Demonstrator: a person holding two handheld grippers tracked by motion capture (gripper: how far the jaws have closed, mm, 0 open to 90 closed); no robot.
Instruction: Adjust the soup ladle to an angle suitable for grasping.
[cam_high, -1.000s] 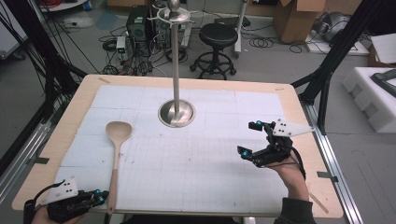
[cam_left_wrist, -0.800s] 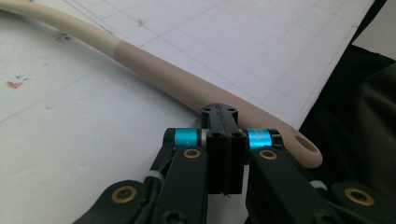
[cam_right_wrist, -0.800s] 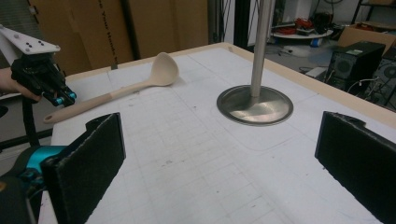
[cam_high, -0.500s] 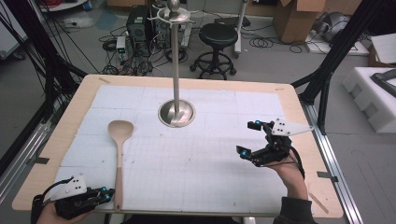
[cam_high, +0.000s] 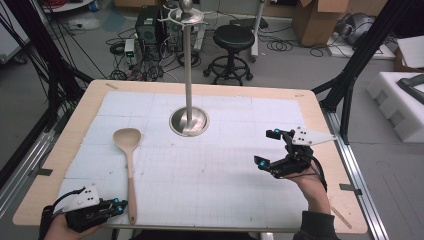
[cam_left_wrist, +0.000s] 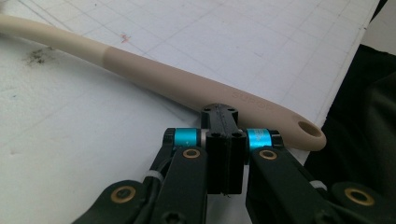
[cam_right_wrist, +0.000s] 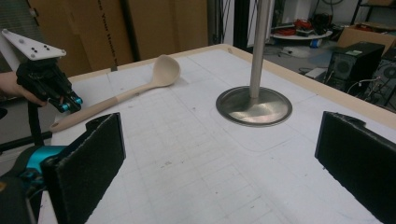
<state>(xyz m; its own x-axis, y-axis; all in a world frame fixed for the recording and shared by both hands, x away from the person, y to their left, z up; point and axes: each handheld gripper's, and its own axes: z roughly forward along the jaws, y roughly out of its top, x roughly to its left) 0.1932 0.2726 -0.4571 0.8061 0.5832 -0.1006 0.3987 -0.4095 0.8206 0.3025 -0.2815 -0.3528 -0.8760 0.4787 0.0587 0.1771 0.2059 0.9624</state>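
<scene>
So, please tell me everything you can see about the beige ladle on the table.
The ladle is one piece in matte beige, plastic or silicone by its look. It has a round bowl and a long, slim handle with a hanging hole at the end and faint raised lettering nearby. It lies flat on the white gridded mat, bowl towards the metal stand, handle end near the front edge. The left gripper, jaws shut and empty, sits right beside the handle end; contact is unclear.

Beige ladle (cam_high: 127, 150) on a white gridded mat (cam_high: 215, 175) (black grippers, cyan accents).
</scene>
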